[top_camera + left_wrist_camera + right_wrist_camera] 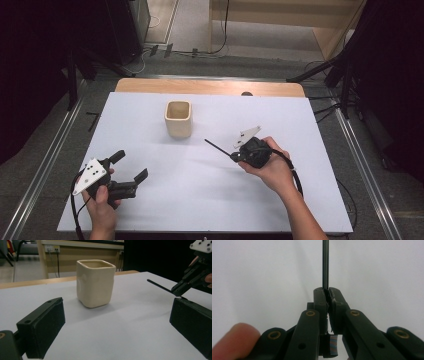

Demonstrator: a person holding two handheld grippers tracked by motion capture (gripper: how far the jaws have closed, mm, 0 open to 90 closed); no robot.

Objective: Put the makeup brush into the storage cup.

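Observation:
A cream square cup (178, 119) (95, 283) stands upright at the back middle of the white board (200, 200). My left gripper (131, 165) (117, 325) is at the front left, held in a hand, open with nothing between its pads, and it points toward the cup. To the right of the cup, my right gripper (234, 156) (182, 286) (327, 293) is shut on a thin black rod (217, 148) (158, 286) (325, 265). The rod sticks out of the jaws toward the cup, above the board.
The white board lies on a wooden table whose edge (210, 86) shows at the back. Metal rails (47, 160) run along both sides on the floor. Cables and black stands (345, 75) are at the back right.

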